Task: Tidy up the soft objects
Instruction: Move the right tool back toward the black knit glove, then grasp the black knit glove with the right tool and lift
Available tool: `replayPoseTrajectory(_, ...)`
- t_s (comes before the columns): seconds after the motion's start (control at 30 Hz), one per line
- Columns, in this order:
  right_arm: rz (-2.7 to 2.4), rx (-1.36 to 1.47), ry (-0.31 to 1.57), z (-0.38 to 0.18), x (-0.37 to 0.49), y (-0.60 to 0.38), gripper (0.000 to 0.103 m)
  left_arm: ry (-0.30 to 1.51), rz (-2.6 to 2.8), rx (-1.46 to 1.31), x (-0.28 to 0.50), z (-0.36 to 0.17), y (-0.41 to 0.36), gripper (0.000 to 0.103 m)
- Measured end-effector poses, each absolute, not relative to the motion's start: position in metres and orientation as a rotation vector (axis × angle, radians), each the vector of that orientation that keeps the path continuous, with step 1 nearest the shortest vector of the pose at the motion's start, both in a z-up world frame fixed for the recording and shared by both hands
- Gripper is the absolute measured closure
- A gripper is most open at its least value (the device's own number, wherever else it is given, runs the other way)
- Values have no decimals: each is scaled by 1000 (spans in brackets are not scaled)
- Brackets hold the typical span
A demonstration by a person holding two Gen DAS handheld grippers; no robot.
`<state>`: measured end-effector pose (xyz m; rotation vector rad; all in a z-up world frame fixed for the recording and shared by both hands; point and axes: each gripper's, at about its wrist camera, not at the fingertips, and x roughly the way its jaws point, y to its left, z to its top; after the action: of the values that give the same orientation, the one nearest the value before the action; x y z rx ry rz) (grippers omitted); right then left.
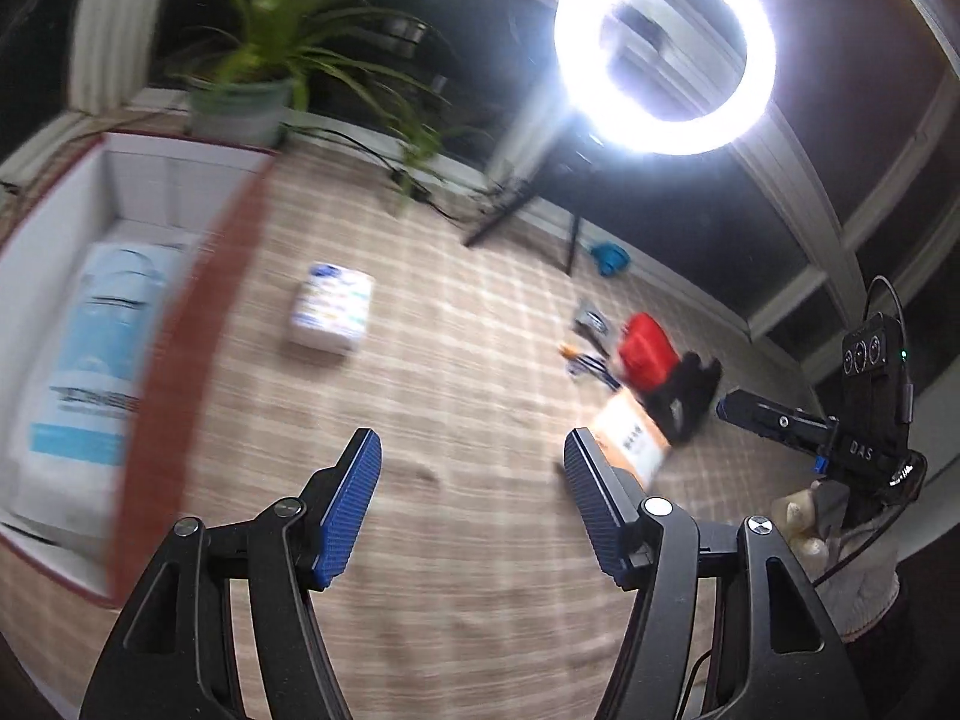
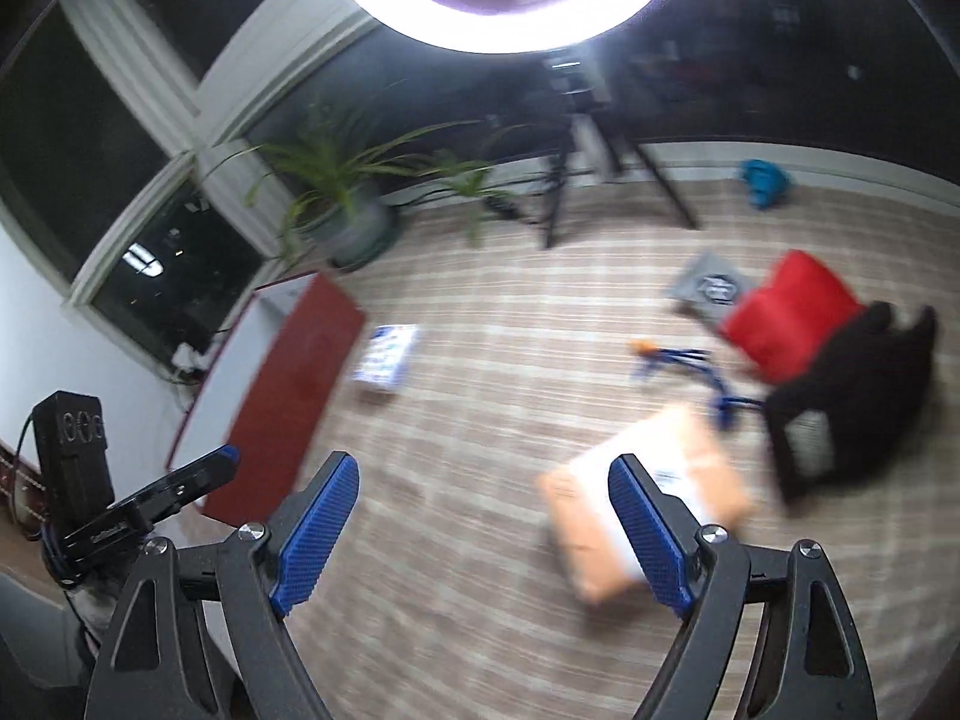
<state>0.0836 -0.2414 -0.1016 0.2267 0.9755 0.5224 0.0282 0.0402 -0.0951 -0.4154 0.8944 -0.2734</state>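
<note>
1. Blue-padded left gripper (image 1: 474, 504) tilts down over the striped rug (image 1: 456, 324), jaws apart, nothing between them.
2. Right gripper (image 2: 483, 531) has the same downward tilt, jaws wide and empty.
3. An orange packet (image 2: 606, 504) lies on the rug just past its right finger.
4. A red pouch (image 2: 786, 315) and a black cloth (image 2: 864, 390) sit far right, touching.
5. A white pack (image 1: 330, 315) lies mid-rug, beside the red-walled box (image 1: 174, 372) on the left.

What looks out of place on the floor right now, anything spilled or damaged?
Nothing looks spilled or damaged. Soft items lie scattered on the rug rather than in the box: a white pack, an orange package, a red pouch and a black item. Both views are blurred, so fine damage cannot be ruled out.
</note>
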Motion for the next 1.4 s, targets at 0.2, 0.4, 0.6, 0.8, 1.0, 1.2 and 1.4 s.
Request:
replayPoseTrajectory(0.2,420,305,992,-114,93,-328,21,922,-353,-361,42,-98,-31,40)
replayPoseTrajectory(0.4,285,370,1026,-130,122,-410,21,943,-406,-329,59,-100,-91,40)
replayPoseTrajectory(0.6,186,443,1054,-142,164,-466,21,947,-437,-299,74,-100,-133,40)
replayPoseTrajectory(0.8,155,434,1075,-149,203,-479,21,962,-457,-244,99,-106,-167,40)
replayPoseTrajectory(1.0,91,391,1133,-164,236,-481,22,977,-462,-219,126,-111,-185,40)
replayPoseTrajectory(1.2,99,320,1195,-183,240,-478,35,1004,-467,-202,148,-122,-193,40)
replayPoseTrajectory(1.4,147,311,1241,-199,217,-483,55,1023,-484,-189,156,-129,-198,40)
